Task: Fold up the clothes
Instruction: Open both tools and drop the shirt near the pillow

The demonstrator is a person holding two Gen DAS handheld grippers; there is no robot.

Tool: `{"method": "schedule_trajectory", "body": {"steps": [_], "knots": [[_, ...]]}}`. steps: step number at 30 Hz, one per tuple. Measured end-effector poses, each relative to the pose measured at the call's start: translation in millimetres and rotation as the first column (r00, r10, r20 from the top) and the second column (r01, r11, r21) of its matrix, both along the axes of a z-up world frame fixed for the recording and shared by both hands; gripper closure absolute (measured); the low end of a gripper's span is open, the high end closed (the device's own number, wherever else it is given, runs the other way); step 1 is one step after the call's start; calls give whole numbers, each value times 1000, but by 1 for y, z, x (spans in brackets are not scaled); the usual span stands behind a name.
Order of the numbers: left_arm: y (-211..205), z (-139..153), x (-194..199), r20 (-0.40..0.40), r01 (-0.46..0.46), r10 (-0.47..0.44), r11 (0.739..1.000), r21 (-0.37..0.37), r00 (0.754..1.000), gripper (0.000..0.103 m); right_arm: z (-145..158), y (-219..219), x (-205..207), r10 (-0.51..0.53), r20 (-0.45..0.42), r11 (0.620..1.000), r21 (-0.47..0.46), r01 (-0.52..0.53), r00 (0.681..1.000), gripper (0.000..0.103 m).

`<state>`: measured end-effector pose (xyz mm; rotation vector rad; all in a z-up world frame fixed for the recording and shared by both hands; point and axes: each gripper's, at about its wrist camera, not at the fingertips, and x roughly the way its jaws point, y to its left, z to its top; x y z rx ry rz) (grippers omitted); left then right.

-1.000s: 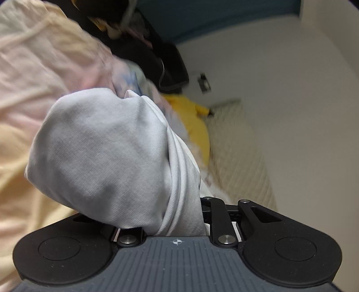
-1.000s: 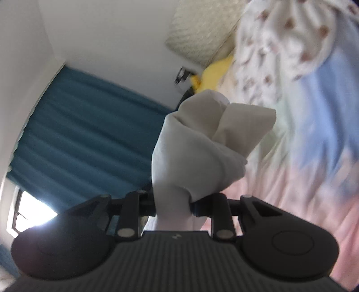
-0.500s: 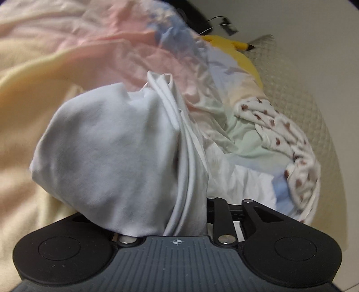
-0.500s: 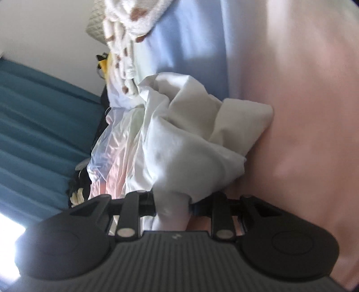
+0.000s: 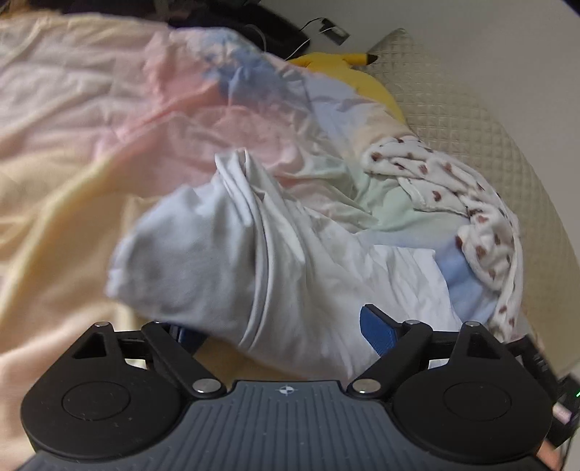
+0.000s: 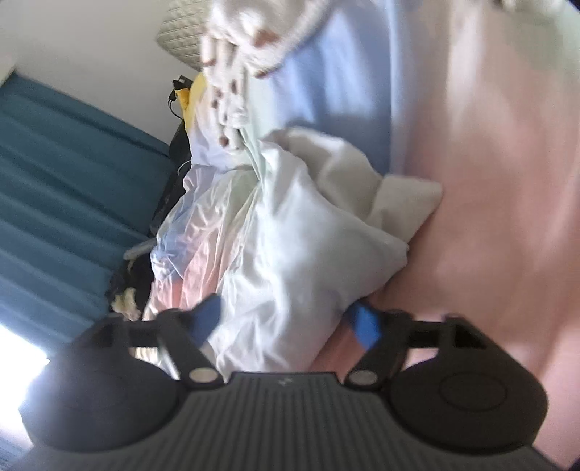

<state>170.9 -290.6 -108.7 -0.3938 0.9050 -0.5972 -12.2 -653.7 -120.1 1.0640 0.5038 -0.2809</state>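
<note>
A crumpled white garment [image 5: 232, 250] lies bunched on the pastel bedsheet [image 5: 90, 119], just ahead of my left gripper [image 5: 282, 333]. Its jaws are opening wide. The cloth runs between the blue pads [image 5: 377, 331], and neither pad presses on it. In the right wrist view the other end of the white garment [image 6: 301, 253] rests on the pink part of the sheet [image 6: 489, 181]. My right gripper [image 6: 286, 322] is opening too. Cloth sits loosely between its blue pads [image 6: 364, 324].
A white garment with brown spots [image 5: 453, 203] lies to the right on the sheet. Behind it are a yellow plush toy [image 5: 348, 69] and a quilted pillow [image 5: 471, 119] against the wall. A blue curtain [image 6: 72, 181] hangs beyond the bed. Dark items [image 5: 268, 25] sit at the bed's far edge.
Both grippers have sunk toward the bed. Their jaws, shut on the white garment before, have spread apart and let it go. The garment now rests on the sheet.
</note>
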Motion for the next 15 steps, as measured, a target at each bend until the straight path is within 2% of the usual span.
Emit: {"method": "schedule_trajectory", "body": {"steps": [3, 6, 11, 15], "knots": [[8, 19, -8, 51, -7, 5, 999, 31, 999, 11, 27, 9, -16, 35, -18, 996, -79, -36, 999, 17], [33, 53, -31, 166, -42, 30, 996, 74, 986, 9, 58, 23, -29, 71, -8, 984, -165, -72, 997, 17], [86, 111, -67, 304, -112, 76, 988, 103, 949, 7, 115, 66, -22, 159, 52, 947, -289, -138, 986, 17], [141, 153, -94, 411, -172, 103, 976, 133, 906, 6, 154, 118, -9, 272, 97, 904, -368, -219, 957, 17]]}}
